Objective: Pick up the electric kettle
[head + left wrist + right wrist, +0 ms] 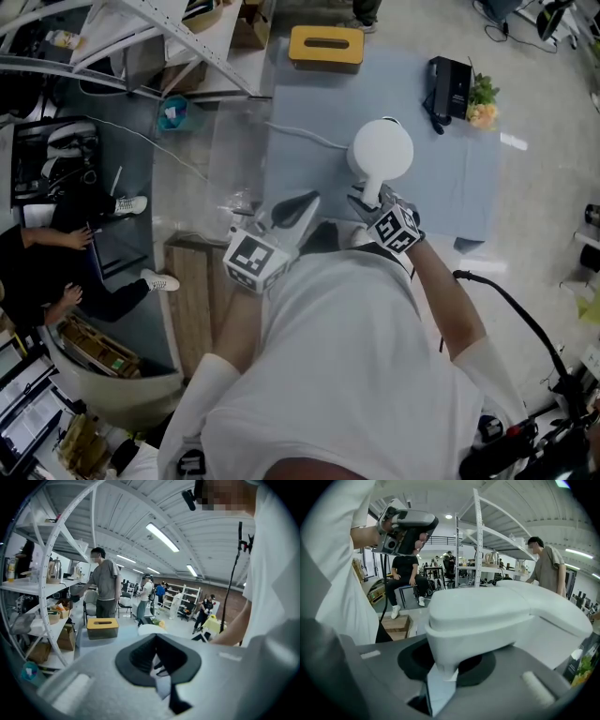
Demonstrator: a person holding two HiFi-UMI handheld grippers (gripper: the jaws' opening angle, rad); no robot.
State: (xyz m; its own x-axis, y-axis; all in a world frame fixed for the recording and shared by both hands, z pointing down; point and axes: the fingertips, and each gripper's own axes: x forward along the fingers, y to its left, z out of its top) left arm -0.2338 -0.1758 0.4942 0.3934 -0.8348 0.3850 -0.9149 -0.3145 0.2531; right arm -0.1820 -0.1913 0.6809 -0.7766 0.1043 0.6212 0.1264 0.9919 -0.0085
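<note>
R gripper (369,199) jaws clamp electric kettle (382,148) handle; L gripper (302,206) jaws closed, empty. Risk: off-centre grip, kettle tips on lift.

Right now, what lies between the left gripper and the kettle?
Only bare blue-grey tablecloth, as the head view shows. The left gripper is apart from the kettle, and a white cable runs farther back on the cloth.
</note>
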